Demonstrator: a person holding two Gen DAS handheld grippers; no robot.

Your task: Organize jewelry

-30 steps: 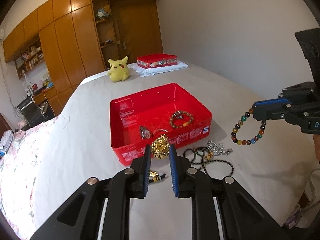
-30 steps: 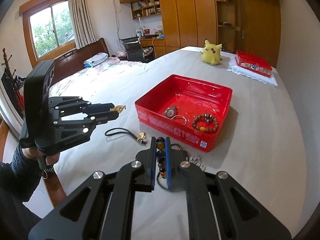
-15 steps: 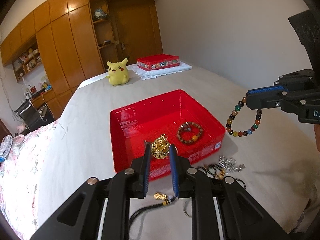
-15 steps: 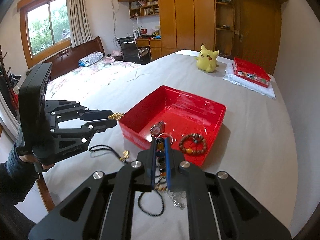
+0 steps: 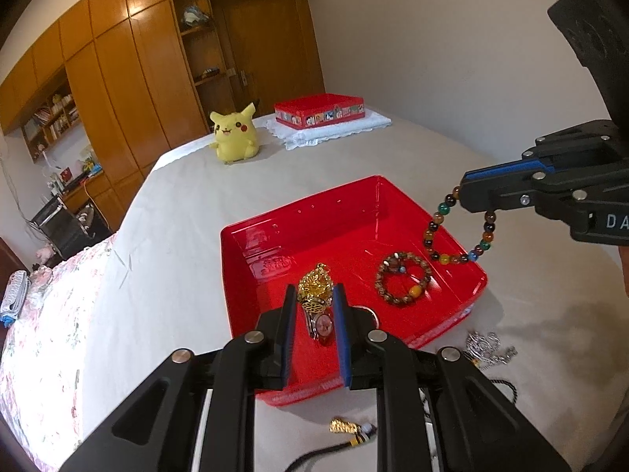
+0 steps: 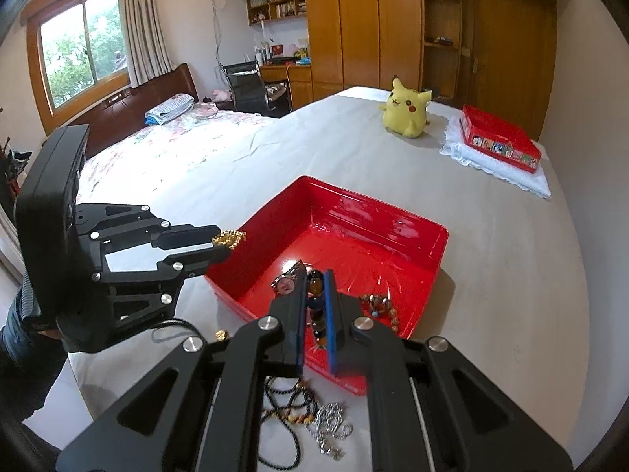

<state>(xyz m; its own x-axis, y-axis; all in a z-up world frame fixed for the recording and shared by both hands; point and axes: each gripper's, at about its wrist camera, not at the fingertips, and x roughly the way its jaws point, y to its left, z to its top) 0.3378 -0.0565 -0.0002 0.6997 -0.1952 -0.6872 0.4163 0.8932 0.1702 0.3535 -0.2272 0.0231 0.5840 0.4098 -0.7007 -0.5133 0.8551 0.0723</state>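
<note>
Above the red tray [image 5: 464,263], our left gripper [image 5: 314,299] pinches a gold pendant [image 5: 314,289] and our right gripper [image 6: 316,287] a beaded bracelet [image 5: 458,236], chains [image 6: 330,428] beneath them unsorted.

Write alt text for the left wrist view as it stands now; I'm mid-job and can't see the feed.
The left tool grips a gold pendant over the open red tray, which holds a brown bead bracelet. At right, the right tool dangles a multicolored bead bracelet above the tray's far corner. A silver chain lies on the bed beside the tray.
</note>
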